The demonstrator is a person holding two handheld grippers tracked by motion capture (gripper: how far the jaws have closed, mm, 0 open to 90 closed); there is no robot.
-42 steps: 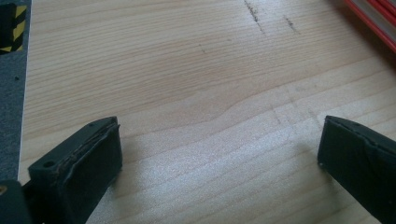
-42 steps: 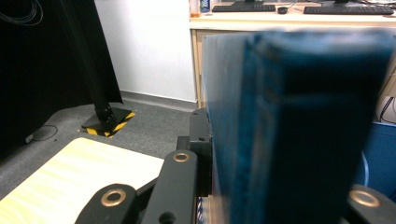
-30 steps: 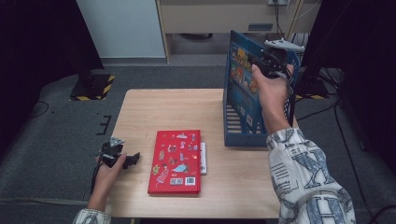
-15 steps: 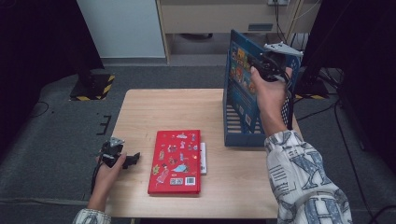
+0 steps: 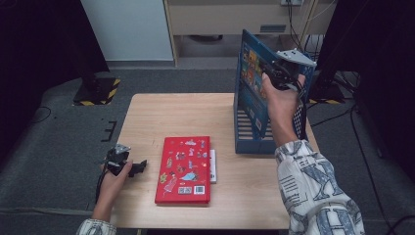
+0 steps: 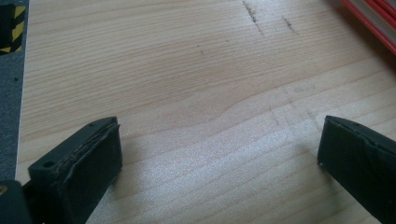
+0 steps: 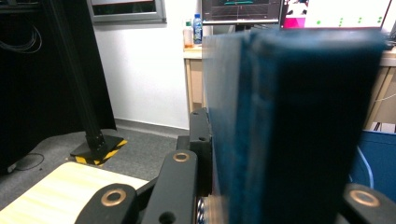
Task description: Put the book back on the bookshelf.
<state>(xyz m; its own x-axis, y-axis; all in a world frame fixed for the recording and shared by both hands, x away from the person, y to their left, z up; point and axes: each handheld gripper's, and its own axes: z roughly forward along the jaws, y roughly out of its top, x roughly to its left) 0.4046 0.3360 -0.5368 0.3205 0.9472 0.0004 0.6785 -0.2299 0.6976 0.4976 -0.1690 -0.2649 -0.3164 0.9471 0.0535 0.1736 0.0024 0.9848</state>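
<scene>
— So, where are the two claws?

— On a pale wooden counter (image 5: 195,117). The left claw (image 5: 139,167) rests low at the counter's near left edge, held in the person's left hand (image 5: 113,178). Its jaws stand wide apart with nothing but bare wood between them.

— What lies near it?

— Just beside it, to its right, a red book (image 5: 185,169) lies flat, cover up, with small pictures on it. In the left claw's own view, a red edge of that book (image 6: 373,23) shows at the upper right corner.

— And the right claw?

— The right claw (image 5: 274,73) is raised high over the counter's far right side. It is clamped on the top edge of a blue book (image 5: 252,85), which stands upright. In the right claw's view the blue book (image 7: 299,126) is gripped between the jaws, close and blurred.

— What is below that claw?

— A blue file rack (image 5: 252,139) standing on the counter, with the blue book's lower part inside it.
</scene>
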